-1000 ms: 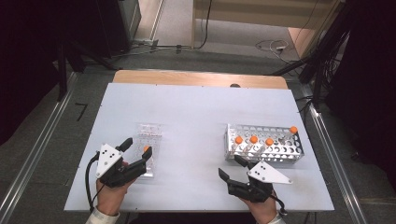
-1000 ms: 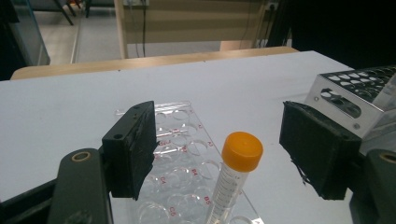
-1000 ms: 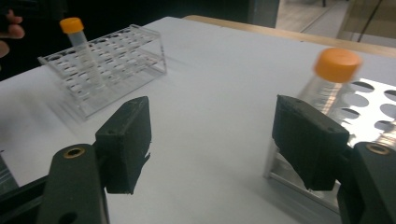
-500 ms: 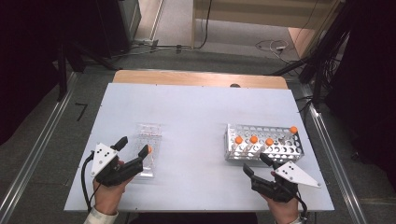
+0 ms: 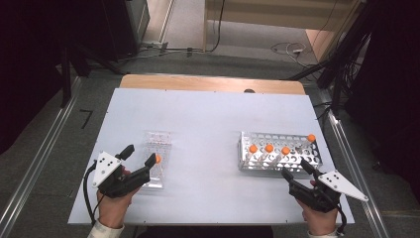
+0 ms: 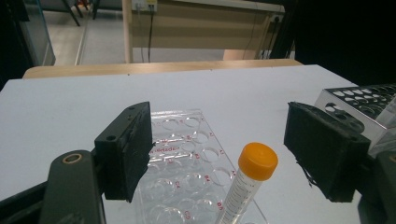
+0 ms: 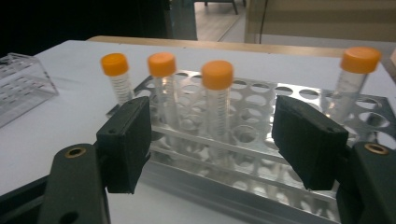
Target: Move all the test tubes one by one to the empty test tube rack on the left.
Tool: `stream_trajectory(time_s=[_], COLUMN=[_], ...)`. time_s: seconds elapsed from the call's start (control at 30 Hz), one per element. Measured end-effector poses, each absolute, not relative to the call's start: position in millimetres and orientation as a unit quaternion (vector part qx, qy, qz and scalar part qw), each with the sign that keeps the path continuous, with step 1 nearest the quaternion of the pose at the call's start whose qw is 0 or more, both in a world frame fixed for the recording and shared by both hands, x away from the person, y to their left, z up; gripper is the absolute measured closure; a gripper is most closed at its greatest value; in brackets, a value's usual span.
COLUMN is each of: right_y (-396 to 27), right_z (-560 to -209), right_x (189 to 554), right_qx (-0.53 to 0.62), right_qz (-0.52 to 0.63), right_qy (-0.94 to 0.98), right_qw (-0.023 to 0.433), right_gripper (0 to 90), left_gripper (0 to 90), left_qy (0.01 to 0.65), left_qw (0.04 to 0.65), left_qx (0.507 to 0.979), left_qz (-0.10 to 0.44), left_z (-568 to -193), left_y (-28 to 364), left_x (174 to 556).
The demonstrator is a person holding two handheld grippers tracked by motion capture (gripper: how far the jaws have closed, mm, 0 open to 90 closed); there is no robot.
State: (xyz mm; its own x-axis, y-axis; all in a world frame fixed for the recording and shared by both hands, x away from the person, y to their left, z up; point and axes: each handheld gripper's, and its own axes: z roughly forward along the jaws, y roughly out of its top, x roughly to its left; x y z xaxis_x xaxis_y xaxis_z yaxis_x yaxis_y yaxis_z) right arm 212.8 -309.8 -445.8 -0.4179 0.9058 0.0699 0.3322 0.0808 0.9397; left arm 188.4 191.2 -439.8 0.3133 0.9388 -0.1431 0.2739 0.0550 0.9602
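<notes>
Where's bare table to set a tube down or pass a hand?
Free: the wide strip between the clear rack and the metal rack, and the table's whole far half. Crowded: the near corners, around the left tool and right tool.

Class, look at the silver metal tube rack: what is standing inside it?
Four clear plastic tubes with orange caps stand in the silver perforated metal rack: three side by side, one alone at a corner. Their lower ends are hidden by the rack's plates.
</notes>
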Motion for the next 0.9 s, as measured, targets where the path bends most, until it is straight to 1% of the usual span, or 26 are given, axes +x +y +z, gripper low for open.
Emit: stream_trajectory(time_s=[0.3,0.53,0.63,0.77,0.9], right_y=[-324,-335,-337,-339,-340], right_z=[-451,-455,-457,-461,-461], right_x=[229,251,261,274,282], right_qx=[0.481,0.514,0.524,0.533,0.54], right_qz=[0.476,0.46,0.452,0.435,0.432], right_qy=[0.668,0.645,0.642,0.641,0.633], right_qw=[0.309,0.329,0.33,0.341,0.349], right_gripper=[27.4,29.1,29.6,33.0,39.9], left_gripper=[23.5,23.6,23.6,22.0,21.9], left_qy=[0.492,0.49,0.49,0.492,0.492], left_qw=[0.531,0.531,0.531,0.53,0.53], left_qx=[0.615,0.616,0.616,0.616,0.616], left_qz=[0.312,0.314,0.314,0.313,0.313], left_z=[-440,-440,-439,-440,-440], left_y=[190,189,189,189,188], left_x=[188,188,188,188,188])
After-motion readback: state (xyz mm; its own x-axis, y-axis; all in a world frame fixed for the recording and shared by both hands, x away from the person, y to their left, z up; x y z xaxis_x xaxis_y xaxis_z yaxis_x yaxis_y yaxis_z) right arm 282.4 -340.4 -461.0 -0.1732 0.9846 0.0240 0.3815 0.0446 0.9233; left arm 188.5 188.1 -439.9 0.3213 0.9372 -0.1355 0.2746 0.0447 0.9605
